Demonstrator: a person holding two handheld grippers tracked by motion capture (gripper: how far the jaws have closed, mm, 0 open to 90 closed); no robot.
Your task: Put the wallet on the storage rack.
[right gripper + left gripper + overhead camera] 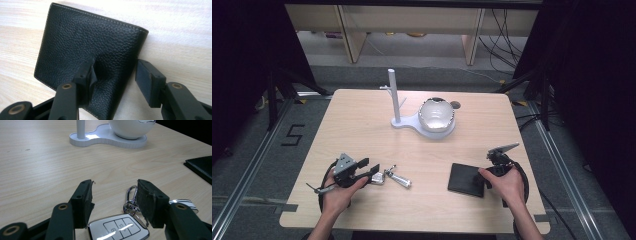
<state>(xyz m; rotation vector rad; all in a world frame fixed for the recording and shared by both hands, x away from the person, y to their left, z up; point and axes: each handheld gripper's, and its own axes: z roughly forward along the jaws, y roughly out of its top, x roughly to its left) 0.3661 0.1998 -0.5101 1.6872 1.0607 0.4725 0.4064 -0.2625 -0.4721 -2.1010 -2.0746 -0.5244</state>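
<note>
A pale wooden table (362, 125) stands in a dim room with grey floor and dark frames around it. The landmark is one white stand (424, 125) near the far middle of the table: a flat base with an upright post and one white bowl (436, 114) seated on it.

Nearer the person than the stand and off to its left lies one car key fob (118, 228), silver-edged with buttons, joined to a metal clip (131, 197) and a small silver cylinder (401, 179). The left gripper (113, 202) sits low over the fob, its jaws apart on either side of the ring, touching nothing that can be seen, probably lined up to close on the key.

Nearer the person than the stand and off to its right lies one black leather wallet (87, 55), closed and flat. The right gripper (115, 75) comes over the wallet's near corner, jaws apart: one jaw rests above the leather, the other hangs beyond the folded edge, seemingly placed to pinch that edge.

Two hands, two grippers, one each of key, wallet, bowl and stand.
</note>
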